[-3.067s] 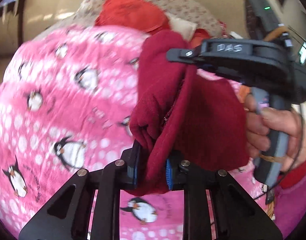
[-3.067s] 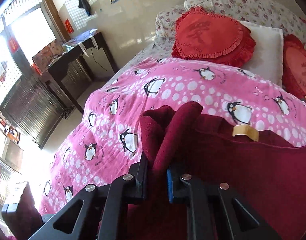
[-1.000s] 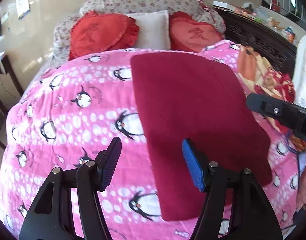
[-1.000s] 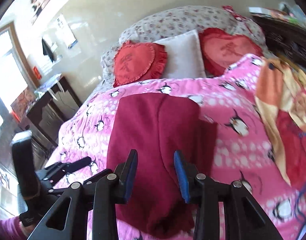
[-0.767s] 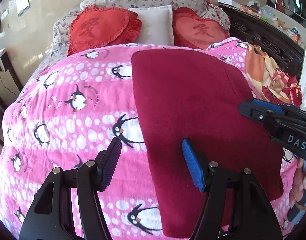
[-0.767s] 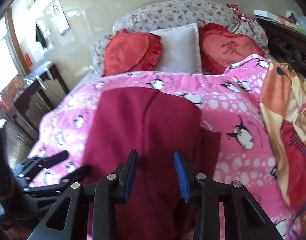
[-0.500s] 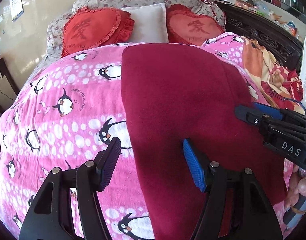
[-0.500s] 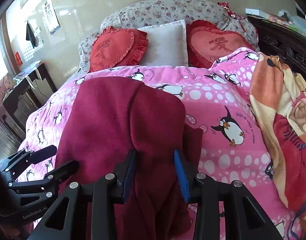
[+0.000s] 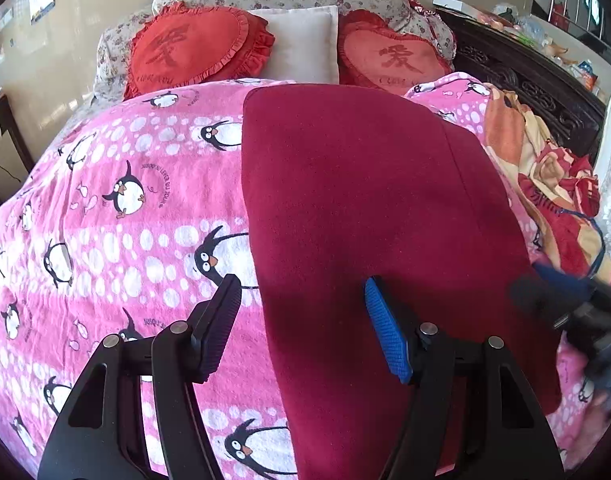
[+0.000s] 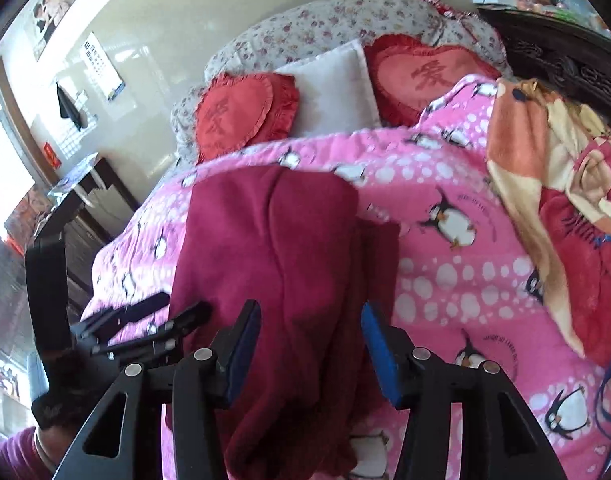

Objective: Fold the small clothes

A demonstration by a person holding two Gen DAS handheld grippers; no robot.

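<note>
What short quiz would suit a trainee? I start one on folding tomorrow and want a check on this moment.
1. True or false: the left tool is clamped on the dark red garment.
2. What does the garment lie on? A) a wooden table B) the pink penguin blanket C) the white pillow
3. Fill in: in the right wrist view, the right tool stands ___ over the garment's near end.

Key:
1. False; its jaws stand apart and hold nothing.
2. B
3. open
</note>
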